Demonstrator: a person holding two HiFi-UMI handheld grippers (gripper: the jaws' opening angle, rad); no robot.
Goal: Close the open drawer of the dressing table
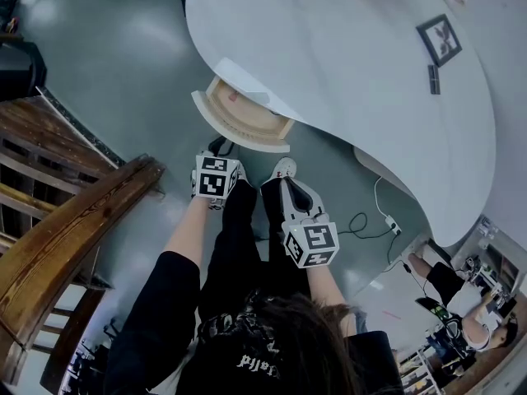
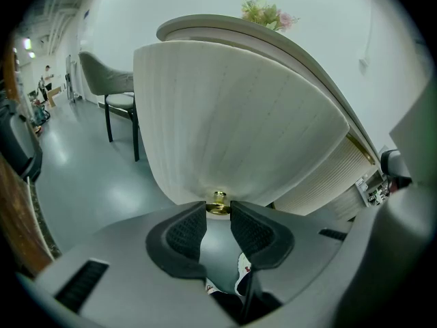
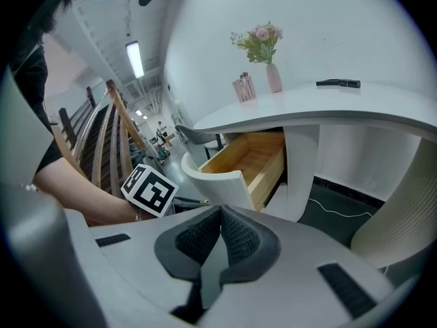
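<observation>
The dressing table (image 1: 346, 72) has a white curved top, and its wooden drawer (image 1: 243, 118) stands pulled out at the near left. In the left gripper view the drawer's ribbed white front (image 2: 232, 121) fills the frame. My left gripper (image 2: 218, 209) is shut on the brass knob (image 2: 218, 202) at the front's lower edge. From the head view, the left gripper (image 1: 221, 151) sits just below the drawer front. My right gripper (image 3: 220, 214) is shut on nothing and hangs off to the right (image 1: 292, 189), away from the drawer (image 3: 249, 159).
A wooden stair rail (image 1: 74, 220) runs along the left. A grey chair (image 2: 113, 80) stands beyond the table. A flower vase (image 3: 272, 74) and a picture frame (image 1: 439, 39) sit on the top. A cable (image 1: 370, 220) lies on the floor. Another person (image 1: 445, 282) sits at lower right.
</observation>
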